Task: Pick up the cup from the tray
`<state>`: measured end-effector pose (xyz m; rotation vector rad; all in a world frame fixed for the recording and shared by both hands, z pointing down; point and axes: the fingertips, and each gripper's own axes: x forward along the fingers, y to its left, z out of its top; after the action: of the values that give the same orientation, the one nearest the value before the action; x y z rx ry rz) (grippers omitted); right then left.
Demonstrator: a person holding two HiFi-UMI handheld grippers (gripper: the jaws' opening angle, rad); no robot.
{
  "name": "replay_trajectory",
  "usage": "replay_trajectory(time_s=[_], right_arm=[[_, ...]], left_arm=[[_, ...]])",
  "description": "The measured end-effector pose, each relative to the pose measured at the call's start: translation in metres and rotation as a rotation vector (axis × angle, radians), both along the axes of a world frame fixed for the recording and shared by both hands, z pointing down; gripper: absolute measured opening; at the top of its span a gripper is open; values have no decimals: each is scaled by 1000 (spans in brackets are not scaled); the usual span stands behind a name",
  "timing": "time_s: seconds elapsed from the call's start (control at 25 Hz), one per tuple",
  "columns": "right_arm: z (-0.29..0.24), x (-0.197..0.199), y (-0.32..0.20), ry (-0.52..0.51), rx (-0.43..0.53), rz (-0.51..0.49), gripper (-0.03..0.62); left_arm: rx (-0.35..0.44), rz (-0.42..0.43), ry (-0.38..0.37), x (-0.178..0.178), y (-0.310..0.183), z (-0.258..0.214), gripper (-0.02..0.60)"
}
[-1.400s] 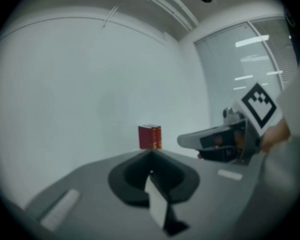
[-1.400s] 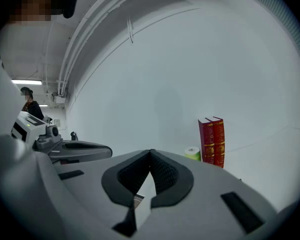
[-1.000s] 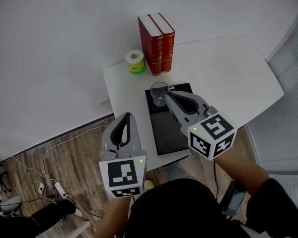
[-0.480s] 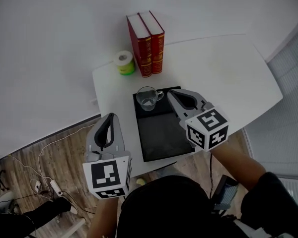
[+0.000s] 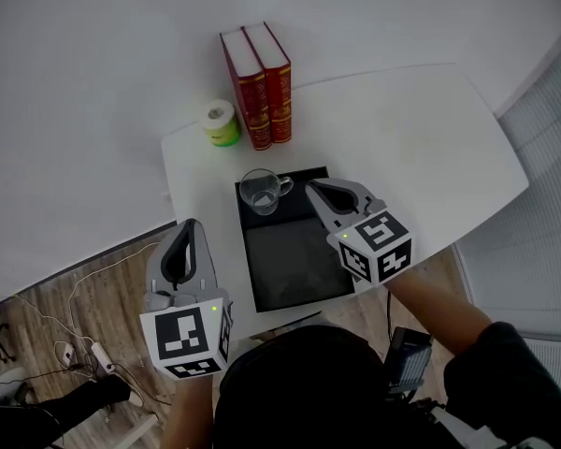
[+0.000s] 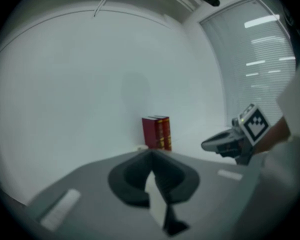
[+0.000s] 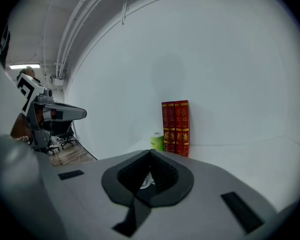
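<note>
**Cup not lifted yet, right gripper lining up**

The clear glass cup with a side handle (image 5: 259, 193) sits in the far left corner of the flat black rectangular tray (image 5: 290, 269), and the tray lies near the front left edge of the white table (image 5: 411, 138). So nothing is done yet: no grasp, no lift.

The right gripper (image 5: 311, 188) hangs over the tray's far right corner, just beside the cup but not touching it. Its jaws are pressed together with nothing between them. They'll have to spread before they can take the glass, so opening, closing on the cup and raising it all look to be left.

The left gripper (image 5: 189, 224) is out beyond the table's left edge, over the wooden floor (image 5: 84, 297). Its jaws also meet at the tips, empty, well apart from the cup.

And the cup itself? It stands upright, mouth to the ceiling, so its long axis runs vertically. Its handle sticks out towards the tray's right edge, straight at the right gripper's tips. That handle looks like the nearest thing to take.
</note>
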<state>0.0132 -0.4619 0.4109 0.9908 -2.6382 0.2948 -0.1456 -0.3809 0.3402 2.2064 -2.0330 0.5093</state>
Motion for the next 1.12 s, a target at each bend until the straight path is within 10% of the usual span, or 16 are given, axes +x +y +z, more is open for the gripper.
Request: replay_trajectory(time_s=[0.92,1.12], right_arm=[[69,-4,-24,59,-103,-39,17],[86,-11,-30,84,-124,-62,107]], left_arm=[[-58,-74,-8,-16,-26,17,2],[-64,-121,9,-27,-27,23,2]])
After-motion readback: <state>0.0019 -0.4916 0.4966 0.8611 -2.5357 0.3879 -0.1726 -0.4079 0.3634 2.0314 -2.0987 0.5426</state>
